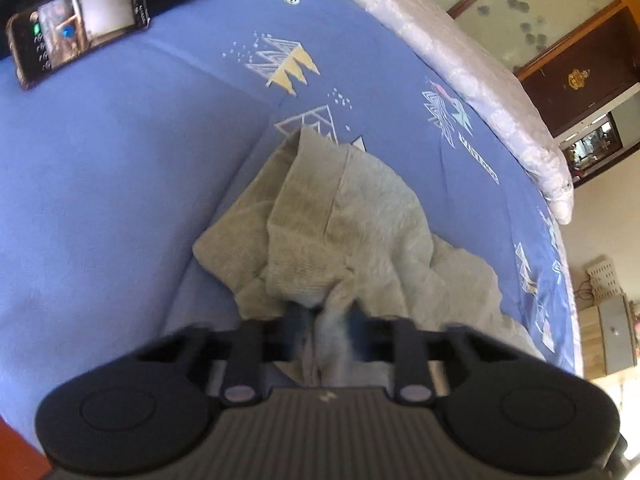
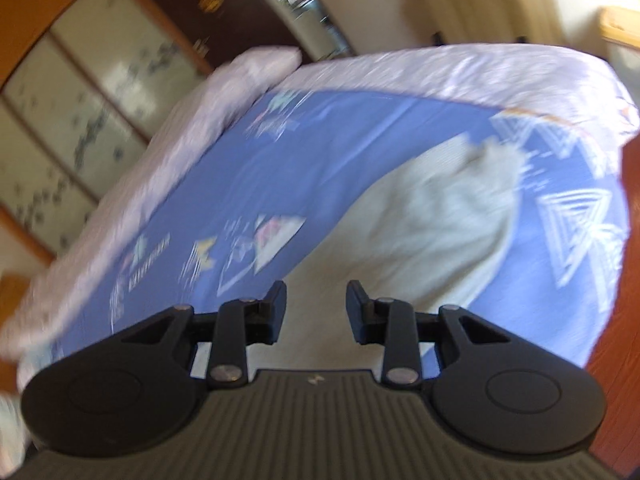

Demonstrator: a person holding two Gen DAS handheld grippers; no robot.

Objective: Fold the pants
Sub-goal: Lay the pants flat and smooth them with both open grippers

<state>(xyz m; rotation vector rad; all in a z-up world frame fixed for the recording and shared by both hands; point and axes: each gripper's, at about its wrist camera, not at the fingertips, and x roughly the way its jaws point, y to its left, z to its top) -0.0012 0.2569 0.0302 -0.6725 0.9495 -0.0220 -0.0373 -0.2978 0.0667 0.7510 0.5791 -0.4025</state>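
My left gripper (image 1: 324, 316) was clenched on a bunched fold of the grey pants (image 1: 348, 236), which lay crumpled on the blue bedsheet (image 1: 120, 184) near a phone (image 1: 78, 32), while my right gripper (image 2: 316, 306) hung released above the same pants (image 2: 436, 216).

The pants (image 1: 360, 232) are pale grey-beige knitted cloth, soft and matt, with a fine ribbed weave on the turned-up part. The bed sheet (image 1: 120, 200) is smooth matt blue cotton-like cloth with printed shapes. The quilt (image 1: 460, 64) at two o'clock is pale lilac cloth with a faint sheen. The left tool (image 1: 324, 316) and right tool (image 2: 316, 304) are matt black plastic with small metal rivets. The phone (image 1: 80, 28) has a glossy screen.
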